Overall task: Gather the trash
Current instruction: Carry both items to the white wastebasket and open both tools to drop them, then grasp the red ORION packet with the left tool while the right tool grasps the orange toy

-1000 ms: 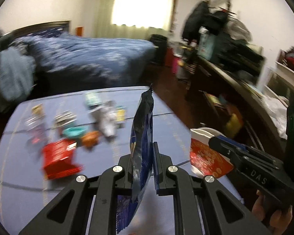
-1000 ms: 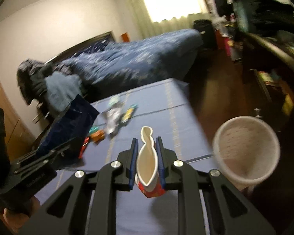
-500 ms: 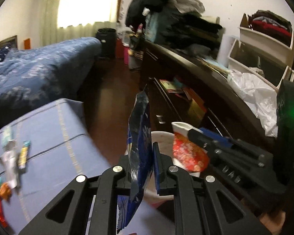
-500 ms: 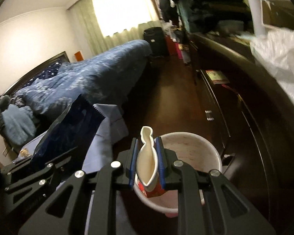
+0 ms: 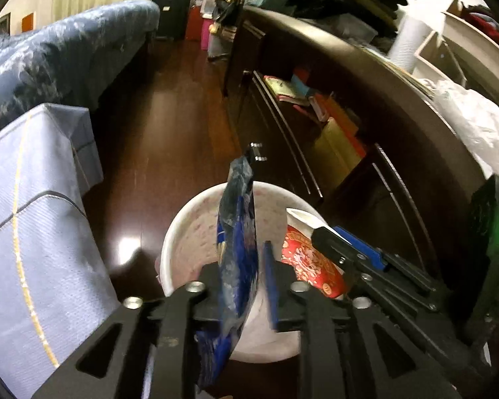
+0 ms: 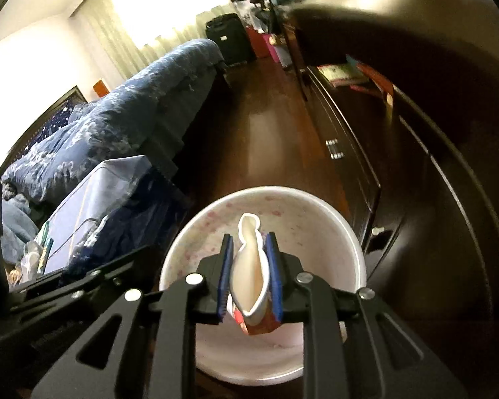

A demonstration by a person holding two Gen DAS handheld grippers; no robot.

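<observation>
Spillage beside the bin (image 5: 183, 229) is judged the main risk at this moment. The blue snack bag (image 5: 238, 232) is long and limp; once it is freed, its upper end could tip over the rim and the bag could be left draped on the edge or dropped to the wooden floor (image 5: 169, 126). A second risk is judged to lie in the closeness of the two tools: the right gripper (image 5: 329, 236) is seen just beside the left gripper (image 5: 241, 286) above the same opening, so a collision or a snag between bag and cup (image 6: 249, 259) is possible if both items are let go together.

The jaws of the left gripper have just been opening. The blue snack bag is seen between them, upright, lying against the left jaw, while a gap is visible between the bag and the right jaw's blue pad; the bag is therefore no longer pinched. Its lower end hangs below the jaws, and most of it is over the mouth of the bin.

The jaws of the right gripper (image 6: 249, 276) are pressed onto the crushed paper cup, red outside and white inside, which is squeezed flat between the blue pads. The cup is held mouth-forward directly above the bin (image 6: 349, 232), well inside its rim.

The table (image 5: 33, 216) with its blue cloth is seen at the left, near the bin.
</observation>
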